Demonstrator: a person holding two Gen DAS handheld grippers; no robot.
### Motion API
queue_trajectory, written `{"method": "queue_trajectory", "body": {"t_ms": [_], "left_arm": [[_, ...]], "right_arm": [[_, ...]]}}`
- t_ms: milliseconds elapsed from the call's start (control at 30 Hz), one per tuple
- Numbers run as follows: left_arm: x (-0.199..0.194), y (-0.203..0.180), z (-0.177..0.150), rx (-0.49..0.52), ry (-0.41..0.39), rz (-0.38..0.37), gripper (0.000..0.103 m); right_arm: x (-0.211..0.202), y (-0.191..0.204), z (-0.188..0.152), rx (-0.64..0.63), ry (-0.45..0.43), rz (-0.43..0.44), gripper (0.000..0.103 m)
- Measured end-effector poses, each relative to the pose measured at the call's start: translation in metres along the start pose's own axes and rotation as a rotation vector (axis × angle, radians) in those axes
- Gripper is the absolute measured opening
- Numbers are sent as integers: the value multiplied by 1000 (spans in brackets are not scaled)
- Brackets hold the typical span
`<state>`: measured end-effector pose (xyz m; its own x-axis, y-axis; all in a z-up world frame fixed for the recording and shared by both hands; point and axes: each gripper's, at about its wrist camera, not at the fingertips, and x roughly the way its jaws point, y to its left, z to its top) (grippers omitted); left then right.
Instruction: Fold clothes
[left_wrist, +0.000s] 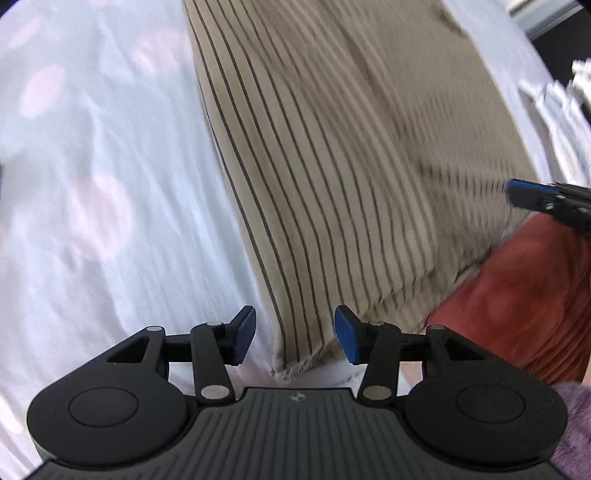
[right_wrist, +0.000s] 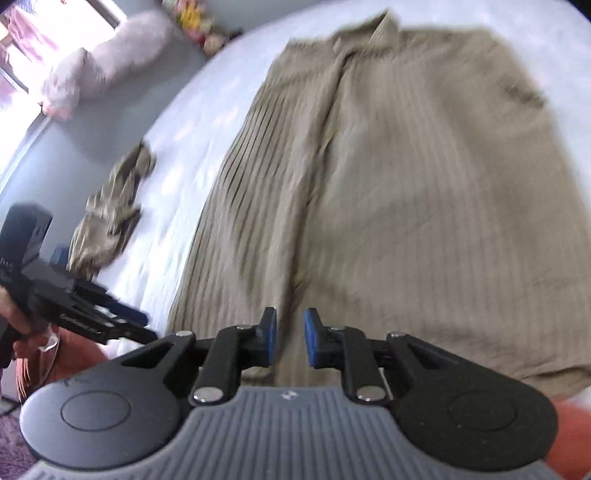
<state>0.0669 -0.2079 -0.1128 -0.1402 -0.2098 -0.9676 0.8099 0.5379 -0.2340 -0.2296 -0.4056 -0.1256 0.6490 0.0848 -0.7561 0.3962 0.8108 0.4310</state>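
Left wrist view: my left tongs (left_wrist: 294, 334) hang spread and empty over the striped shirt (left_wrist: 332, 155) hem corner at the bed (left_wrist: 92, 147) near edge. Right wrist view: my right tongs (right_wrist: 290, 338) stand slightly apart, gripping nothing, above the flat-laid shirt (right_wrist: 406, 184). I judge spreading finished; next, pinch a side for folding.

One striped shirt (right_wrist: 388, 192), one crumpled garment (right_wrist: 110, 218) (olive), two pillows (right_wrist: 107, 62)
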Motion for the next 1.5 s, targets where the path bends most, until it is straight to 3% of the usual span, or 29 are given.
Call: {"method": "queue_trajectory", "body": {"t_ms": [133, 333, 433, 633, 767, 933, 1033, 1100, 1367, 1500], "left_arm": [[-23, -1, 2, -18, -97, 0, 46], [-42, -3, -1, -15, -174, 27, 46], [-42, -1, -1, -5, -168, 45, 46], [-25, -18, 6, -6, -155, 69, 46], [-16, -29, 13, 5, -143, 68, 46], [-11, -38, 23, 50, -110, 110, 46], [-8, -42, 27, 73, -102, 114, 46], [-7, -46, 30, 87, -99, 111, 46], [-19, -62, 50, 174, -105, 135, 46], [-24, -82, 64, 187, -125, 97, 45]], "right_arm": [[-40, -46, 19, 20, -67, -139, 22], [-63, -137, 18, 144, -48, -320, 24], [-65, -172, 7, 180, -10, -343, 30], [-42, -203, -6, 236, 40, -307, 31], [-25, -211, -15, 251, 73, -279, 31], [-15, -201, -13, 193, 111, -310, 31], [-12, -194, -11, 150, 134, -322, 22], [-10, -190, -10, 132, 144, -324, 7], [-19, -170, 7, 78, 143, -357, 4], [-25, -146, 17, 49, 131, -342, 4]]}}
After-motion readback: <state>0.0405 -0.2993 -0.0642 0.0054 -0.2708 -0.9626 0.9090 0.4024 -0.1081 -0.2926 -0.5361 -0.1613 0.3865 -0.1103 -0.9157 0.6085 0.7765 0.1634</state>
